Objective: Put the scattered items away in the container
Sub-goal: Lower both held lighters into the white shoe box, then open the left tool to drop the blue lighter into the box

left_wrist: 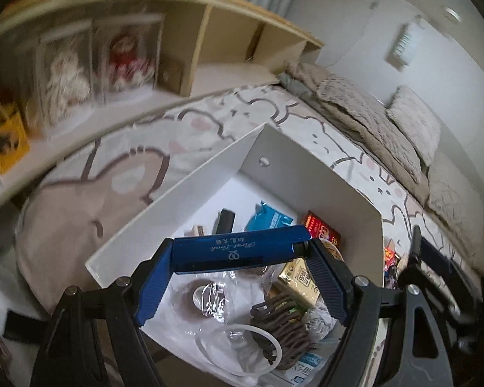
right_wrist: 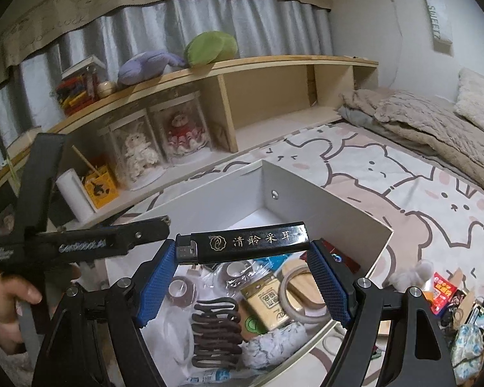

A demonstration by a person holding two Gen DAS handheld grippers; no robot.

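A: Blue lighter [left_wrist: 242, 247] clamped endwise in my left gripper [left_wrist: 242, 258], above the white container [left_wrist: 177, 193].

B: Right gripper [right_wrist: 242, 254]?

A: Clamped on a black lighter [right_wrist: 242, 243], also over the container.

Readable lettering

"清聆采耳" was printed in gold on the black lighter [right_wrist: 247, 242]; "SWEET" was read on the wall sign [right_wrist: 437, 27].

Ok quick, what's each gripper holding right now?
Left gripper: shut on the blue lighter.
Right gripper: shut on the black lighter.
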